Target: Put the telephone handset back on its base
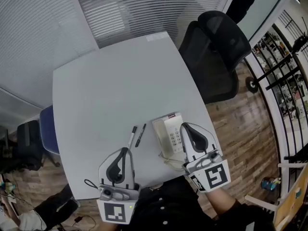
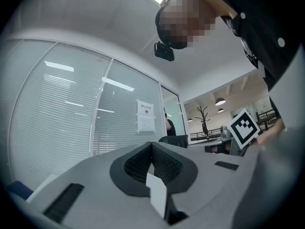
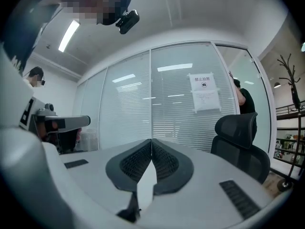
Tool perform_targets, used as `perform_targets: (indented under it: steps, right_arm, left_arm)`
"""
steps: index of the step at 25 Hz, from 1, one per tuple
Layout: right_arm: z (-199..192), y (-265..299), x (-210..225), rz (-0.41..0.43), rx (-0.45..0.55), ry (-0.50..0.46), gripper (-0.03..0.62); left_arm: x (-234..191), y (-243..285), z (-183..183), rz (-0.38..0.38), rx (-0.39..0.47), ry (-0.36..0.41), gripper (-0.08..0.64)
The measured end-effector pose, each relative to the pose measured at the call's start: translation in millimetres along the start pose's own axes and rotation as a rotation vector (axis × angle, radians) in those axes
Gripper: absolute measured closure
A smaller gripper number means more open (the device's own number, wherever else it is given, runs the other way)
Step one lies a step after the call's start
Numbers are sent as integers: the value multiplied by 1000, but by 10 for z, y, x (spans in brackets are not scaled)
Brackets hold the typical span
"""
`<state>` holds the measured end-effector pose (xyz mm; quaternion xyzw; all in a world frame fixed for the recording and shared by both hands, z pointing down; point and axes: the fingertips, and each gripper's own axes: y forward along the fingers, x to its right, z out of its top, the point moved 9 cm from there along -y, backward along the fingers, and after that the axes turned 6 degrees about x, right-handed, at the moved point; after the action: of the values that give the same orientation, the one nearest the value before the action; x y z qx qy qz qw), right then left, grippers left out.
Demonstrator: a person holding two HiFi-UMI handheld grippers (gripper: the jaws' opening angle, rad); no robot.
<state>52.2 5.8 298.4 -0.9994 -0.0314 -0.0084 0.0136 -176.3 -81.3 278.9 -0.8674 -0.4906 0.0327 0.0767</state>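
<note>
Pale grey table (image 1: 110, 90) carries the white corded telephone (image 1: 174, 137) near its front edge, its white handset (image 1: 161, 137) apparently lying on it. Our left tool (image 1: 126, 150) and right tool (image 1: 186, 125) hang above, both pinched together, empty. We could snag the coiled cord (image 1: 173, 162) and drag the handset off.

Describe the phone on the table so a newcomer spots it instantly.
Start at the grey table. At its near edge, right side, sits the telephone. Unlike the two slim pens beside it, it's a white box with a keypad.
</note>
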Motion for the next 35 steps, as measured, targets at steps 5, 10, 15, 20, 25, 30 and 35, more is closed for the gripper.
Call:
perform_targets:
  steps: [5, 10, 15, 20, 25, 30, 35]
  right_arm:
    - [169, -84, 34, -12, 40, -7, 563]
    - [300, -194, 26, -23, 68, -28, 563]
    - [390, -267, 28, -25, 93, -54, 563]
    - [437, -295, 91, -43, 117, -57, 563]
    - [502, -284, 137, -52, 145, -56, 563]
    - [510, -290, 115, -50, 149, -63, 563]
    - [491, -289, 85, -45, 144, -66, 563]
  left_arm:
    - [-150, -137, 188, 63, 44, 30, 546]
    - [-213, -199, 534, 89, 157, 84, 546]
    - [-298, -466, 506, 170, 90, 82, 545]
    - [-347, -548, 602, 209, 112, 100, 546]
    - [-428, -595, 729, 247, 188, 128, 546]
    - [-497, -713, 658, 298, 146, 121, 546]
    - [-502, -732, 655, 302, 143, 125, 546]
